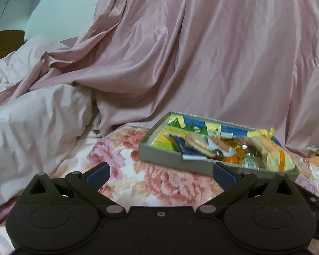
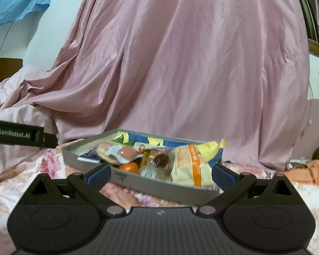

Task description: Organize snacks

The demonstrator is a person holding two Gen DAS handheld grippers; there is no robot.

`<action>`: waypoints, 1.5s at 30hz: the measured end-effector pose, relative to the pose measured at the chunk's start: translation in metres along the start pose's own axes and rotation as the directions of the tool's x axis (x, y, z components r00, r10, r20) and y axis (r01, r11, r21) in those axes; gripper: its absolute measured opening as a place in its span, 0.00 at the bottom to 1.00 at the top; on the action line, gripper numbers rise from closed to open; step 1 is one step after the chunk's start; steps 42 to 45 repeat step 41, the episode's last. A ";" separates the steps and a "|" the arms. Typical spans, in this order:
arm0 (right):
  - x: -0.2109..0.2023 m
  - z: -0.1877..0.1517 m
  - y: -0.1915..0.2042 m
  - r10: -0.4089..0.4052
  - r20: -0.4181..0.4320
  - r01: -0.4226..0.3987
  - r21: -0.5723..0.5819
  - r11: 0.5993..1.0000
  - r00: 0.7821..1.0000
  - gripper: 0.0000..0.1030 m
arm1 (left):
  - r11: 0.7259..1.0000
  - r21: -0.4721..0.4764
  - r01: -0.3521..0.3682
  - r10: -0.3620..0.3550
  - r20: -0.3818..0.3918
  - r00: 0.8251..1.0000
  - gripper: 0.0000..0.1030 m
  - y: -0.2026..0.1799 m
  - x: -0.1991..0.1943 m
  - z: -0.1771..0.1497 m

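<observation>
in the left wrist view the left tongs (image 1: 161, 171) stood wide at the bottom of the frame with nothing between them, over the floral bed (image 1: 176, 182). the grey tray (image 1: 159, 154) of snacks lay on the bed at centre right, just beyond the right finger. in the right wrist view the right tongs (image 2: 161, 173) were also wide and empty, the tray (image 2: 165, 183) straight ahead at centre, holding an orange (image 2: 128, 166) and a yellow packet (image 2: 189, 167). a pink sheet (image 2: 191, 63) hung behind.

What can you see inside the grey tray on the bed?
Inside the grey tray: a yellow-and-orange packet, an orange fruit, clear-wrapped sweets and a pink-and-blue wrapper. They overlap, hiding anything beneath.
</observation>
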State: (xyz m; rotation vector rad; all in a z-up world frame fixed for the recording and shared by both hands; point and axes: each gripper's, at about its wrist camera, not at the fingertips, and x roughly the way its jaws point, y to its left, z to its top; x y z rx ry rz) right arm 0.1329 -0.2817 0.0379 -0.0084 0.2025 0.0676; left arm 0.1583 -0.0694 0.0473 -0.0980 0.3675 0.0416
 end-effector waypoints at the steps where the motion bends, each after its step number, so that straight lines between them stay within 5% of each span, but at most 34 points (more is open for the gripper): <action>1: -0.004 -0.002 0.002 0.003 -0.006 -0.003 0.004 1.000 1.000 1.00 | 1.000 0.002 -0.001 0.001 -0.002 1.000 0.99 0.002 -0.004 -0.004; 16: -0.049 -0.021 0.018 0.019 -0.075 -0.014 0.070 0.997 0.997 1.00 | 1.000 0.028 -0.003 0.004 -0.016 1.000 0.99 0.022 -0.036 -0.044; 45: -0.044 -0.026 0.023 0.030 -0.116 -0.023 0.065 0.998 0.993 1.00 | 0.999 0.045 -0.007 0.007 -0.011 1.000 0.99 0.018 -0.037 -0.044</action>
